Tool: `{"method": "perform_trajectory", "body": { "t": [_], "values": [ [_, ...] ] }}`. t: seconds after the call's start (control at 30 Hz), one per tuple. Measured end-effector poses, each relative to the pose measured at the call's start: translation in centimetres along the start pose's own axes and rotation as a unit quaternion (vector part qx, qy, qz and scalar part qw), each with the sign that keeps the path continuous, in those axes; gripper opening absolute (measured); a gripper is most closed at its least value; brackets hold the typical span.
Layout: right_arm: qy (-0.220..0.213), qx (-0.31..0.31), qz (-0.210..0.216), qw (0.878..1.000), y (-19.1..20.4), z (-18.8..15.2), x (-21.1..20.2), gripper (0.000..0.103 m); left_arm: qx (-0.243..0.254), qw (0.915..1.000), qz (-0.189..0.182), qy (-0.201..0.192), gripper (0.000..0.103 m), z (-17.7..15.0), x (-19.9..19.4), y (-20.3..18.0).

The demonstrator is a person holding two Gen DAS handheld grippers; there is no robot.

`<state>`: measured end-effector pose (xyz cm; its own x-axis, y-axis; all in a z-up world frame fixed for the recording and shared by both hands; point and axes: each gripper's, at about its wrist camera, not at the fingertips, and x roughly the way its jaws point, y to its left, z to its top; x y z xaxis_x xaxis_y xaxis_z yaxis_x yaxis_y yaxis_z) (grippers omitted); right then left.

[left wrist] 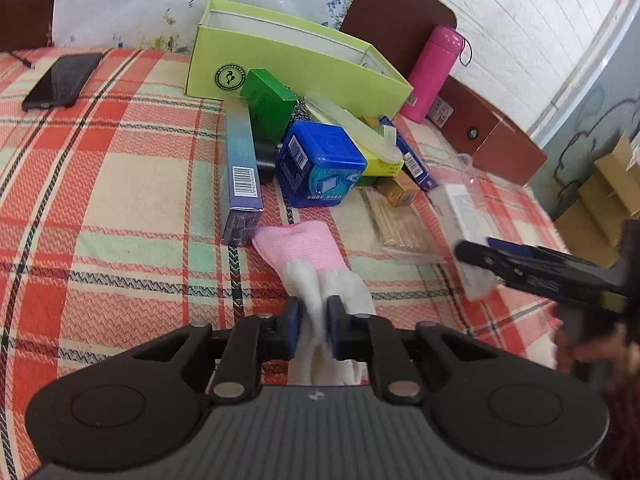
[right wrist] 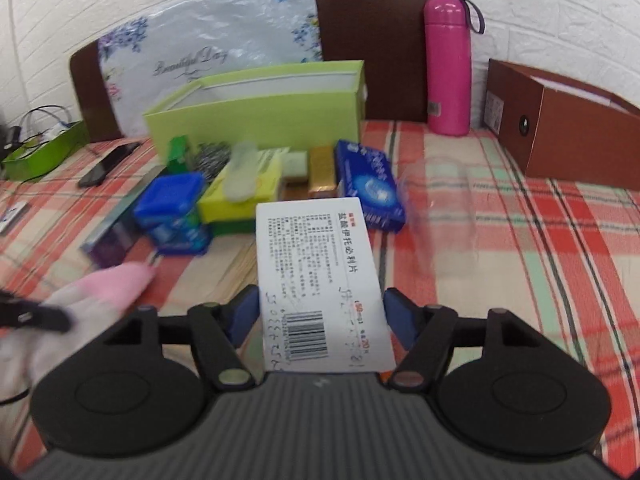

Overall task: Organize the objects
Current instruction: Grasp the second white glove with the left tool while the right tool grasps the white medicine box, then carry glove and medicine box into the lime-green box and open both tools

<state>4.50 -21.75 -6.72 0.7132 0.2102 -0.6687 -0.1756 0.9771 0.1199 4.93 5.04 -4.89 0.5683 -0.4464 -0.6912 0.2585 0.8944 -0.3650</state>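
Where pinched, the white-and-pink sock (left wrist: 316, 264) bunches between blue fingers (left wrist: 291, 330).

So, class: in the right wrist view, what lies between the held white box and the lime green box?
Between the white box and the lime green box sits a clutter of small packages, clearest in the right wrist view.

1. A bedroom in a home: the work surface is a bed covered with a plaid sheet (left wrist: 100, 200).
2. At the far end stands a dark wooden headboard (right wrist: 384, 20) with a floral pillow (right wrist: 208, 40) leaning on it.
3. Behind is a white brick-pattern wall (right wrist: 560, 8).
4. Personal things lie about: a phone (left wrist: 62, 80) far left, a pink flask (right wrist: 447, 68) far right.
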Motion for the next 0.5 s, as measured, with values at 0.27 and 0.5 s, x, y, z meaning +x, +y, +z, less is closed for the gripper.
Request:
{"method": "perform_trajectory", "body": {
  "t": [0.27,0.5],
  "values": [
    [0.027,-0.016,0.031,0.999,2.4,-2.9,-1.6,0.076,0.038,0.9983,0.044,0.003,0.062,0.0,1.8,-2.2],
    [0.031,-0.053,0.022,0.998,3.3,-3.8,-1.7,0.079,0.073,0.9961,0.041,0.027,0.052,-1.2,2.3,-3.4]
  ]
}}
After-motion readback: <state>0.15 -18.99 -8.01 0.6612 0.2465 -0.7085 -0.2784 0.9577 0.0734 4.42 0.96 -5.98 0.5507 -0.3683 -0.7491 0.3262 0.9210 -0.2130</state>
